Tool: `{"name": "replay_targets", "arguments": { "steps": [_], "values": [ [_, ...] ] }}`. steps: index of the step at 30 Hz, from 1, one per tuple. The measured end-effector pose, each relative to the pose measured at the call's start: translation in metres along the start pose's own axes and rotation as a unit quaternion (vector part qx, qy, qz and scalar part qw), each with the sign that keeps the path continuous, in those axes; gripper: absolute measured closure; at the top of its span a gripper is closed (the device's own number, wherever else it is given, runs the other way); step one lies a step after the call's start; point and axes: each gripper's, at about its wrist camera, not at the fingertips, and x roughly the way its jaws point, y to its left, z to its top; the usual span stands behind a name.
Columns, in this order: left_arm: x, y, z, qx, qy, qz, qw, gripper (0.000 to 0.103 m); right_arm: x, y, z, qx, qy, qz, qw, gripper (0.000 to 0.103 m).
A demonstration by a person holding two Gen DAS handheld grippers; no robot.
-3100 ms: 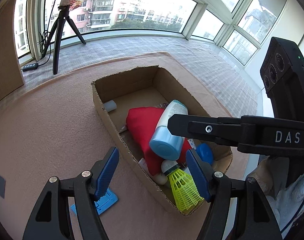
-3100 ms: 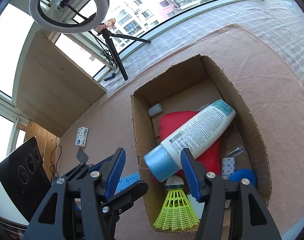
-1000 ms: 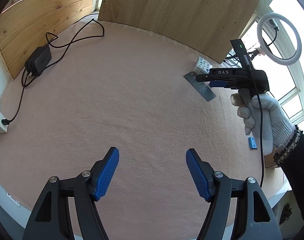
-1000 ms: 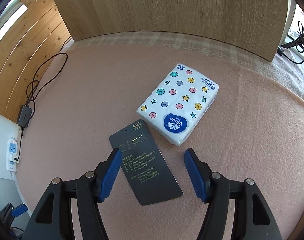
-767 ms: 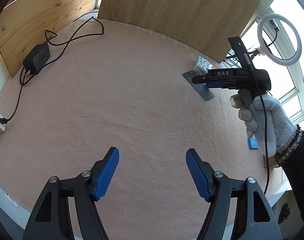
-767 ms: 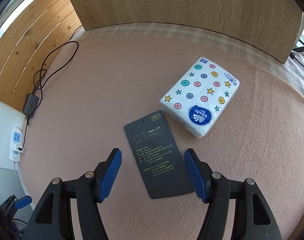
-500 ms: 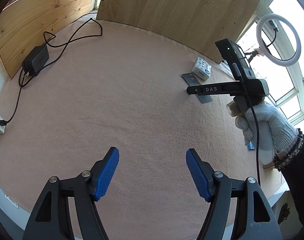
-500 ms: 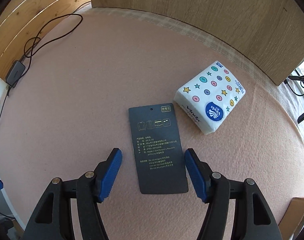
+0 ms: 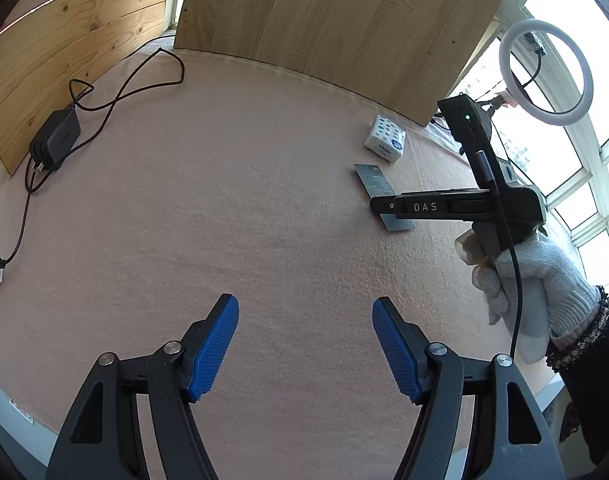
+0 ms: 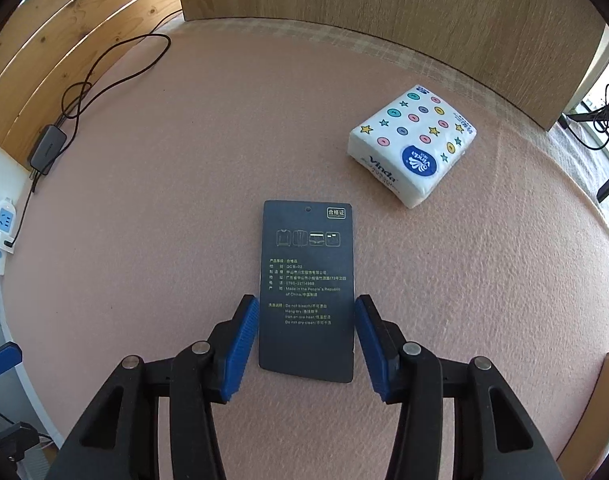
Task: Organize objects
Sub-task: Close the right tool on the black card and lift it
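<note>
Dark card tag (image 10: 306, 288) is lying flat; we are straddling it with the right claw (image 10: 306, 322) spread, needing an edge-lifting pinch; left claw (image 9: 305, 344) is gaping, empty.

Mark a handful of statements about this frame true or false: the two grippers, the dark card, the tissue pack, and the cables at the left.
1. The right gripper straddles the dark card, jaws apart. True.
2. The tissue pack lies on top of the card. False: it sits apart, beyond and to the right.
3. The left gripper holds a blue object. False: it is open above bare pink mat.
4. A black power adapter with its cord lies by the wooden wall. True.
5. The card stands upright. False: it lies flat.
</note>
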Motion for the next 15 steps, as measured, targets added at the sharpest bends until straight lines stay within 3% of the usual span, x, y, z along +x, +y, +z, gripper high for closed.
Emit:
{"name": "replay_targets", "arguments": {
  "steps": [8,15],
  "values": [
    [0.007,-0.028,0.007,0.024,-0.001,-0.019,0.9995,0.03,-0.051,-0.038,-0.054,0.068,-0.054,0.015,0.996,0.057],
    [0.019,-0.067,0.012,0.059,0.008,-0.04,0.9974,0.03,-0.11,-0.089,-0.11,0.151,-0.107,0.013,0.983,0.057]
  ]
}}
